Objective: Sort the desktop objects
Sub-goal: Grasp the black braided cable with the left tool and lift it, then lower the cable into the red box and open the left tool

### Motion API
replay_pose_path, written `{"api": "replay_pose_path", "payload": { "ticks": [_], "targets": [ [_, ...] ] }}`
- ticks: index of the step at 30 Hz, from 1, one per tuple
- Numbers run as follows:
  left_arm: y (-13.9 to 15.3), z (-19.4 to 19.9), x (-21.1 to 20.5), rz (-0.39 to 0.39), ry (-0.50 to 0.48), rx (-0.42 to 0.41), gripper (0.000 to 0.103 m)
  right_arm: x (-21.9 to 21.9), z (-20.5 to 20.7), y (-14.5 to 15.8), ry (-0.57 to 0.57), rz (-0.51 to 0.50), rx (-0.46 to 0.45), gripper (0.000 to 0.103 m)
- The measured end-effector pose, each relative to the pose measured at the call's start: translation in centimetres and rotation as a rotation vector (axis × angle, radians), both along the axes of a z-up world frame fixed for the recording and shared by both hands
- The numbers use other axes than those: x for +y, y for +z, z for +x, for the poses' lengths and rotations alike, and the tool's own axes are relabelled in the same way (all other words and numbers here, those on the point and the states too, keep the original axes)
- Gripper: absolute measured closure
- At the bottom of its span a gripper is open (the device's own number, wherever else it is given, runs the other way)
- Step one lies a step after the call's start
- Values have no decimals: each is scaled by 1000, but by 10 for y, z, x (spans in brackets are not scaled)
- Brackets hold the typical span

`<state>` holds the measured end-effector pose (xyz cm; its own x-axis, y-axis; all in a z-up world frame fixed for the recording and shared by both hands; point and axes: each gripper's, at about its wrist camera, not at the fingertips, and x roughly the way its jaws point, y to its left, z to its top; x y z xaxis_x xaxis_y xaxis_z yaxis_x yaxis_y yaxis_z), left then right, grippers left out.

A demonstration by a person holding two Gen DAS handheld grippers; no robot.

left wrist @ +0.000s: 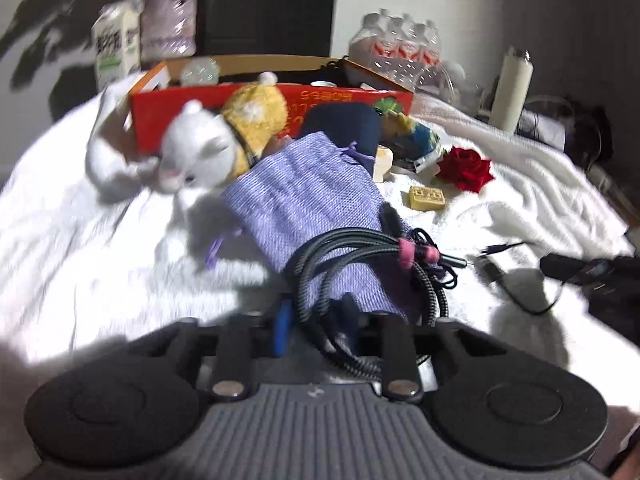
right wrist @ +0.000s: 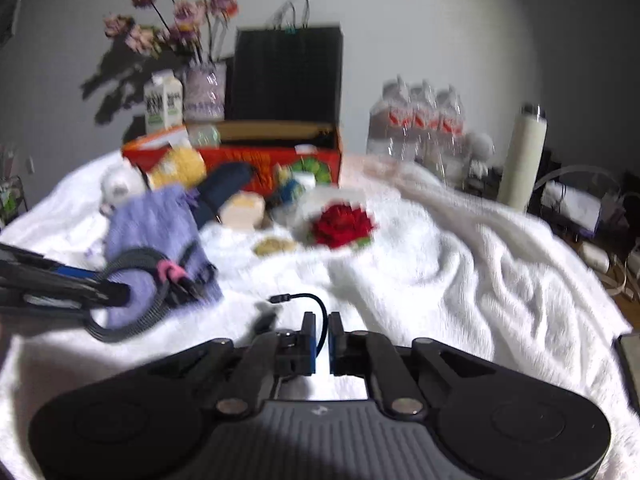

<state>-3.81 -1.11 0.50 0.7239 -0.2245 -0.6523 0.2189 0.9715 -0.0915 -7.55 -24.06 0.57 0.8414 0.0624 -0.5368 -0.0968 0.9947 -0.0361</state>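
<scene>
The coiled cable (left wrist: 360,276) hides the left claw (left wrist: 316,320) fingertips; the red rose (right wrist: 342,222) is smeared by blur.

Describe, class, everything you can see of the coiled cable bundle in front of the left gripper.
The coiled cable bundle is several loops of dark grey braided cord, apparently with thinner black wires, bound by pink straps at one side. A dark plug end sticks out beside the straps. It lies over the near end of the lilac woven pouch on the white blanket. The left gripper has its jaws closed on the near part of the loops.
</scene>
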Motion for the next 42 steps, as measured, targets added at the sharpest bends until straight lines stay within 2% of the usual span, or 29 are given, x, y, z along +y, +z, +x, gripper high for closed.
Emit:
{"api": "replay_pose_path", "payload": {
  "ticks": [3,7,10,16,20,24,30,34,37,39,42],
  "targets": [
    [8,-14,9,-22,42,-2,83,-2,10,-11,-3,21,32,98],
    [12,-30,16,-18,71,-8,84,5,11,-14,-1,-15,13,99],
    [23,-42,25,-32,97,-35,85,7,6,-11,5,-4,-1,101],
    [66,-62,36,-53,104,-175,87,16,-17,24,19,-43,-119,101],
    [88,-56,41,-72,87,-205,87,21,-22,47,54,-61,-174,101],
    [116,-37,47,-47,54,-244,87,26,-21,79,111,-115,-264,101],
    [162,38,53,-16,33,-267,87,28,30,137,223,-160,-355,101],
    [174,126,52,-34,35,-176,86,41,99,170,291,-172,-361,101],
    [163,201,45,-30,38,-90,86,56,168,183,303,-156,-320,101],
    [148,243,38,0,23,-58,86,64,221,182,294,-132,-267,101],
    [118,302,26,48,25,-1,86,76,299,167,282,-99,-156,101]
  ]
}}
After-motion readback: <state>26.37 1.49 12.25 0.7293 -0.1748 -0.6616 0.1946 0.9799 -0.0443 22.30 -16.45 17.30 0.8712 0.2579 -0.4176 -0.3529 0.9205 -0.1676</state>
